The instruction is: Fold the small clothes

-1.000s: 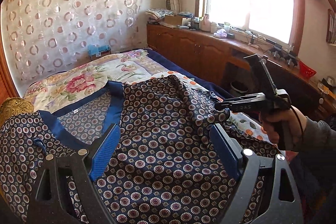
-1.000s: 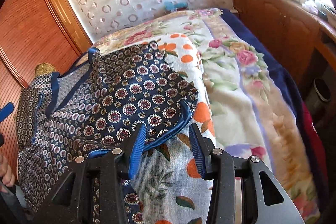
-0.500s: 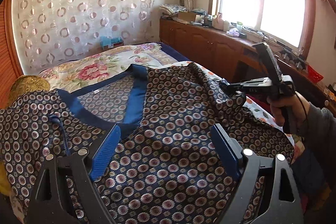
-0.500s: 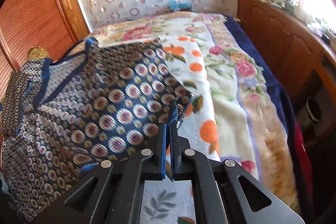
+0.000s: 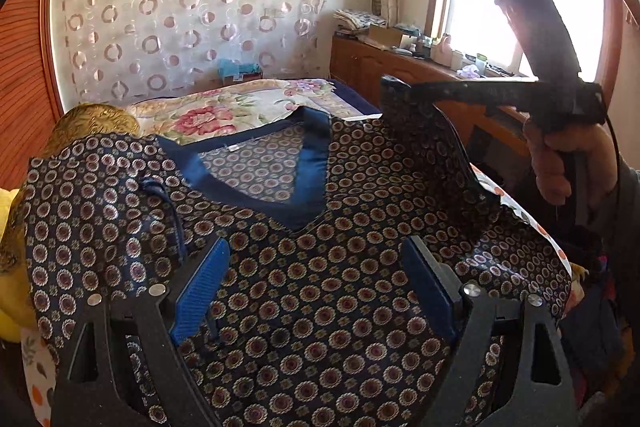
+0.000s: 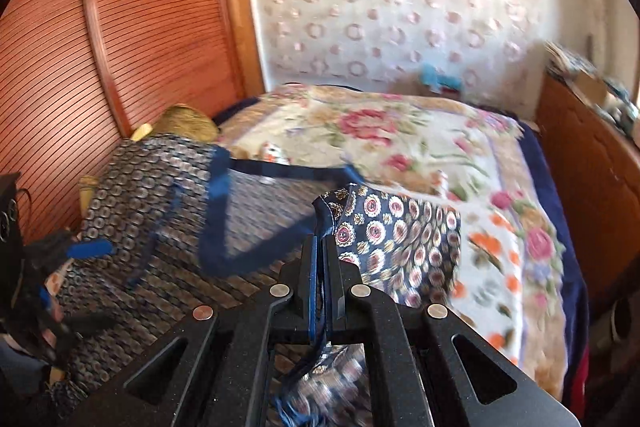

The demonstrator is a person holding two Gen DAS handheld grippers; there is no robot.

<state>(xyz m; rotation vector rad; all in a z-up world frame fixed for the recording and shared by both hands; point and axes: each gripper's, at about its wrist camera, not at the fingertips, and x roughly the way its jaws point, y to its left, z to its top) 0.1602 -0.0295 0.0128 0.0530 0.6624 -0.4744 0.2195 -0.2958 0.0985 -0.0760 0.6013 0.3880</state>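
change since a second ago: right gripper [image 6: 322,267] has closed on the garment's right edge and lifted it off the floral blanket [image 6: 420,139]; left gripper [image 5: 316,287] has slid forward over the cloth.
item: patterned top [image 5: 320,287], navy with small medallions, blue v-neck trim; spread across the near end of the bed, one side raised.
fingers: right pair pressed together, pinching a blue-bound hem; left pair spread wide above the fabric, holding nothing.
handling, judged: light, limp, likely slick; drapes and sags wherever unsupported.
where to hold: bound edges or shoulder seams, since the trim looks firmer than the open cloth.
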